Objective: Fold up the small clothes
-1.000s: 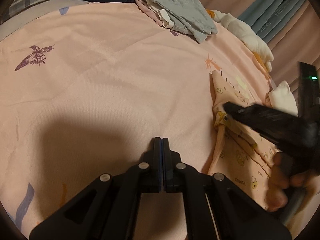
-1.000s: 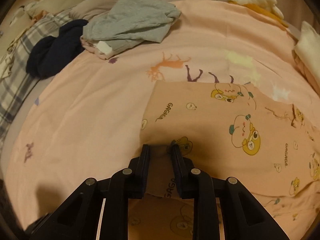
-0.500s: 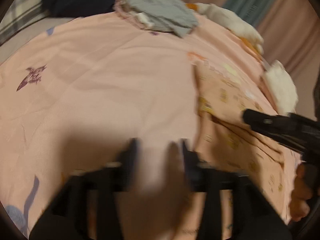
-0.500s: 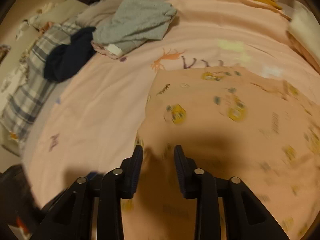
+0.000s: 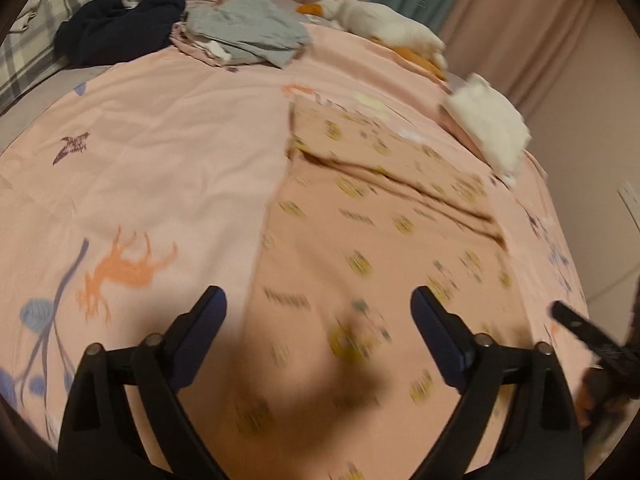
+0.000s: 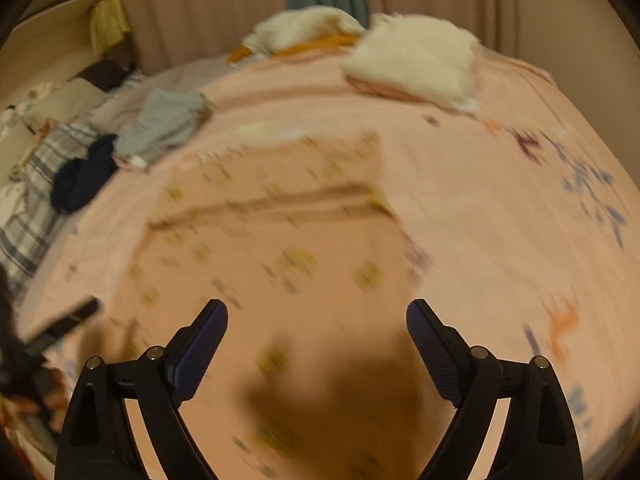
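dim warm light, heavy motion blur, fisheye-dark corners

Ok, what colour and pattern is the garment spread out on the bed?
The garment is peach-pink with small yellow cartoon prints, blurred here; clearest in the left wrist view.

- No text can be read: the small printed marks on the peach garment (image 5: 384, 240) are too blurred to make out.
- The bedsheet (image 5: 160, 152) carries pictures only, no words.

Clothes on the bed, counted

One printed pink garment (image 5: 384, 240), one grey garment (image 5: 252, 32), one navy garment (image 5: 116, 32), two white fluffy items (image 6: 416, 64).
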Available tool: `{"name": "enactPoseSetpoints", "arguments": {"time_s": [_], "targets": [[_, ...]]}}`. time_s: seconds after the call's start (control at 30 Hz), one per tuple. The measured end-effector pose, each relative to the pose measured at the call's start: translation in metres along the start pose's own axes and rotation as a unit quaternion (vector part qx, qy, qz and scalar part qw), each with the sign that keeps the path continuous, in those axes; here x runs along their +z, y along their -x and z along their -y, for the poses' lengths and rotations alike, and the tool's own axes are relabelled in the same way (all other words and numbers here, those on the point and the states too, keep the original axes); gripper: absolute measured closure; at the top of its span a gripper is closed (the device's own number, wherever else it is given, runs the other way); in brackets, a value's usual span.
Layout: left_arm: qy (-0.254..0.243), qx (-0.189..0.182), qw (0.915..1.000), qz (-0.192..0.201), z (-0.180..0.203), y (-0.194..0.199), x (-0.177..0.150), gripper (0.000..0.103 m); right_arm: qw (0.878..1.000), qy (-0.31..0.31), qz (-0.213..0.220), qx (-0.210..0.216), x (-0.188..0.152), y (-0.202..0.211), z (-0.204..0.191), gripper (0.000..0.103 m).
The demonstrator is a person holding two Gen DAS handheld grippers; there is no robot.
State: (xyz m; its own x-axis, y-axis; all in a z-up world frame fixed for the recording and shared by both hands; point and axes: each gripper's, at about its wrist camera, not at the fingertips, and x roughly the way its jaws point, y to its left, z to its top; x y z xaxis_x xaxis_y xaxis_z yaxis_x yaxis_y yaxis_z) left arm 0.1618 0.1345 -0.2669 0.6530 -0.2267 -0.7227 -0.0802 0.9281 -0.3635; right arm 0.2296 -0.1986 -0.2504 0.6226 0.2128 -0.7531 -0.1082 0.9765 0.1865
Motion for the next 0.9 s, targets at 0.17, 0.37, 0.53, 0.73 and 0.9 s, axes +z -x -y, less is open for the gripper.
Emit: {"name": "enactPoseSetpoints", "arguments": {"time_s": [0.17, 0.37, 0.53, 0.73, 0.9], "targets": [[0.021, 0.004, 0.9985, -0.051, 0.002, 0.001, -0.03, 0.004, 0.995, -0.045, -0.032, -0.086, -0.036, -0.009, 0.032, 0.012], [0.034, 0.007, 0.9982, -0.049, -0.001, -0.004, -0.057, 0.004, 0.985, -0.163, -0.06, 0.026, -0.067, -0.014, 0.083, 0.012], [0.054, 0.006, 0.9979, -0.035, -0.002, -0.004, -0.063, 0.002, 0.986, -0.155, -0.051, 0.041, -0.07, -0.013, 0.077, 0.009], [0.045, -0.004, 0.9986, -0.027, -0.003, -0.008, -0.062, 0.001, 0.994, -0.101, -0.038, 0.006, -0.075, -0.018, 0.059, 0.001], [0.033, 0.006, 0.9993, -0.015, 0.0, -0.015, -0.061, 0.0, 0.997, -0.043, -0.036, -0.05, -0.079, -0.024, 0.045, 0.001]]}}
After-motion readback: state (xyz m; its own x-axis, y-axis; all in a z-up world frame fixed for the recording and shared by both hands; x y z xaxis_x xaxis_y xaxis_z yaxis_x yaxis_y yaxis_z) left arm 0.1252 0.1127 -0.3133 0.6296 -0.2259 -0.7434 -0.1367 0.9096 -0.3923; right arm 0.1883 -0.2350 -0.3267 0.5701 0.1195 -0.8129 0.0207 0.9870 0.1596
